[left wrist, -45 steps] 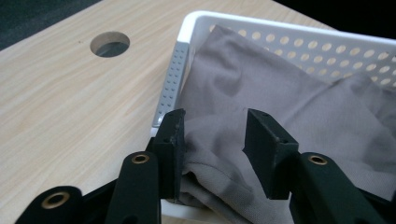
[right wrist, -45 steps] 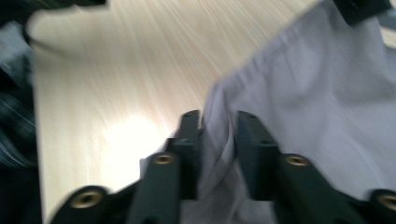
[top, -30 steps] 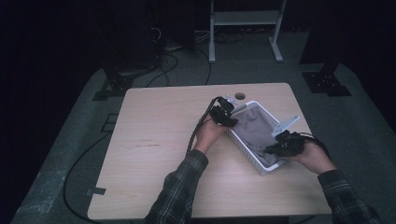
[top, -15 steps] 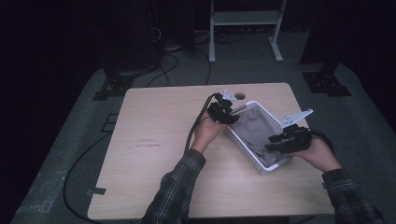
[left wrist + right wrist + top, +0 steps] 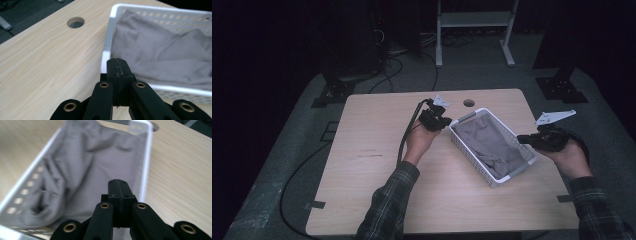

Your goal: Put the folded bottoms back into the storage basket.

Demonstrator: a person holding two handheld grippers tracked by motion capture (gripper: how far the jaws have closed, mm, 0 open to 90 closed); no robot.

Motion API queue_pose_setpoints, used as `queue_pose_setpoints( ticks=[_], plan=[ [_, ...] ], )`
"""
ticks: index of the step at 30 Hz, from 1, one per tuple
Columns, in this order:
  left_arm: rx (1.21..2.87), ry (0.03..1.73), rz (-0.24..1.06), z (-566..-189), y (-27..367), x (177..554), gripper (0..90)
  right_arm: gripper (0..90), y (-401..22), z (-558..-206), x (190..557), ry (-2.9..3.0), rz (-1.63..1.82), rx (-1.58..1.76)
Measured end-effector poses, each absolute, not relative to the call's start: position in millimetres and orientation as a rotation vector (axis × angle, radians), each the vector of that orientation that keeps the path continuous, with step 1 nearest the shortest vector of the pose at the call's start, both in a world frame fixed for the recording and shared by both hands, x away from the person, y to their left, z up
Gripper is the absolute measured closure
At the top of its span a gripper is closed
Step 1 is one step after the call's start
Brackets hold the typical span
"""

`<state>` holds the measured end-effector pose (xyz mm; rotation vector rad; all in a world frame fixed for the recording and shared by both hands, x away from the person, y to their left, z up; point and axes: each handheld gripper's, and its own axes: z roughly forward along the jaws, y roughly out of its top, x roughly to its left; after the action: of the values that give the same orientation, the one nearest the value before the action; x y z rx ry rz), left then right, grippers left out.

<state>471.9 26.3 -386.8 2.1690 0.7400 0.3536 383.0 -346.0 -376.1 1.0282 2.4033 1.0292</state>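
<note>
A white perforated basket (image 5: 508, 176) stands on the right half of the wooden table (image 5: 372, 165), with a crumpled grey cloth (image 5: 489, 142) lying inside it. My left gripper (image 5: 445, 123) hovers just left of the basket's far corner. Its jaws have just been closing and now stand shut with nothing between them. In the left gripper view the closed tips (image 5: 117, 62) point at the basket's rim (image 5: 106, 45) and the cloth (image 5: 162, 52). My right gripper (image 5: 523, 139), beside the basket's right side, has also just closed on nothing. Its tips (image 5: 118, 183) hang over the cloth (image 5: 92, 167).
A round cable hole (image 5: 469, 103) sits in the table behind the basket. The left gripper's black cable (image 5: 404, 137) runs back along the forearm and off the table. A white rack (image 5: 472, 20) and black stands are on the floor beyond the table.
Both grippers have drawn away from the basket and risen a little, the left one to the left, the right one to the right. The cloth stays in the basket.
</note>
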Motion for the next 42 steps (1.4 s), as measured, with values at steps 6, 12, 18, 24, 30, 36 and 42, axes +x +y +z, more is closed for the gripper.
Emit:
queue_pose_setpoints(
  ticks=[6, 12, 18, 24, 30, 36, 42],
  plan=[
    [2.166, 0.781, 0.346, -403.2, 36.4, 469.0, 90.0, 89.4, -371.5, -392.2, 391.1, 2.318, 0.977, 1.132],
    [2.182, 0.790, 0.318, -423.6, 28.6, 465.2, 90.0, 89.4, -381.3, -416.7, 395.8, 2.354, 0.947, 1.184],
    [2.186, 0.788, 0.299, -434.9, 15.5, 464.8, 90.0, 89.4, -377.2, -426.5, 394.9, 2.394, 0.953, 1.159],
    [2.185, 0.787, 0.301, -435.6, 15.1, 465.8, 90.0, 89.4, -373.9, -428.0, 393.4, 2.430, 0.960, 1.129],
    [2.180, 0.793, 0.303, -435.1, 18.4, 466.4, 90.0, 89.4, -359.7, -428.8, 390.6, 2.465, 0.973, 1.072],
    [2.169, 0.798, 0.304, -434.0, 23.4, 466.0, 90.0, 89.3, -343.4, -426.1, 389.1, 2.495, 0.986, 1.010],
    [2.159, 0.806, 0.305, -434.5, 28.2, 465.1, 90.0, 89.3, -329.5, -425.1, 386.9, 2.522, 0.999, 0.970]
  ],
)
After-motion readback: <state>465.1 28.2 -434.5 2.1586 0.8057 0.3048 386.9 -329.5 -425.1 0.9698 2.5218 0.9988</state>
